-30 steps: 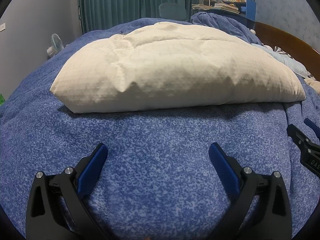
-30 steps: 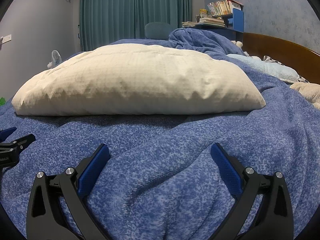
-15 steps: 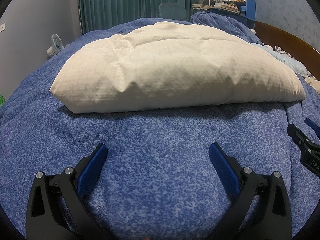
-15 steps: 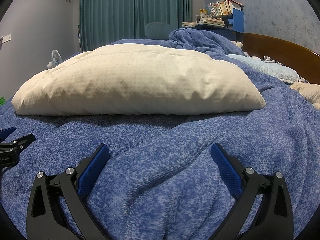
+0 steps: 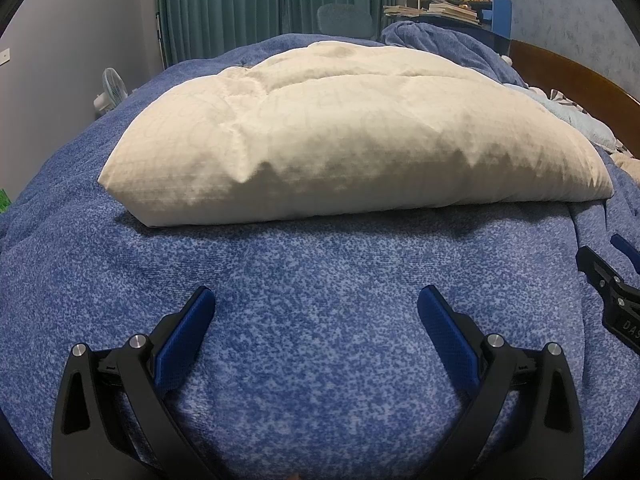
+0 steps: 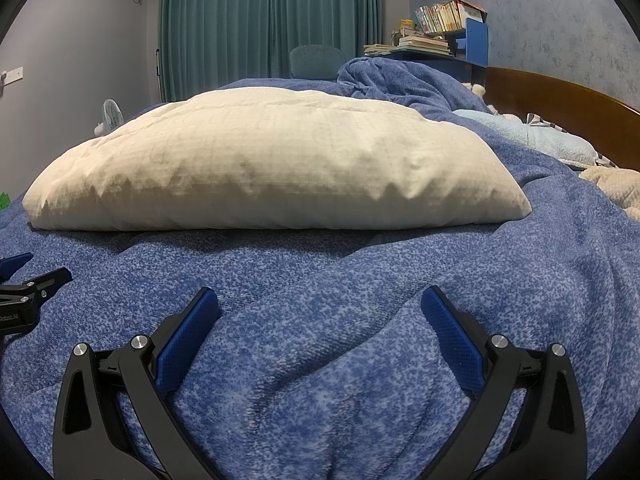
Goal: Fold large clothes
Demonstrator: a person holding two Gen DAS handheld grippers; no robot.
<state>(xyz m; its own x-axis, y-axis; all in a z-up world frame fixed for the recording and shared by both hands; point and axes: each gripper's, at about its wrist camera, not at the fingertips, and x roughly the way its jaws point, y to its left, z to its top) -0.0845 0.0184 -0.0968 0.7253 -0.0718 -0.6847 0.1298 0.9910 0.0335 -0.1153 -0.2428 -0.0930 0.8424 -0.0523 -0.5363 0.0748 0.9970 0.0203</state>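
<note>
A cream quilted padded garment (image 5: 352, 136) lies folded into a thick puffy block on a blue speckled blanket (image 5: 312, 320); it also shows in the right wrist view (image 6: 272, 168). My left gripper (image 5: 316, 300) is open and empty, low over the blanket just in front of the block. My right gripper (image 6: 320, 300) is open and empty, over a wrinkled part of the blanket (image 6: 320, 340), also short of the block. Each gripper shows at the edge of the other's view: the right one (image 5: 612, 288), the left one (image 6: 28, 288).
A bunched blue blanket (image 6: 400, 80) and a light blue pillow (image 6: 528, 132) lie behind the block. A wooden headboard (image 6: 560, 100) runs along the right. A shelf of books (image 6: 444, 24), a chair (image 6: 316, 60), teal curtains (image 6: 264, 16) and a fan (image 6: 110, 114) stand beyond.
</note>
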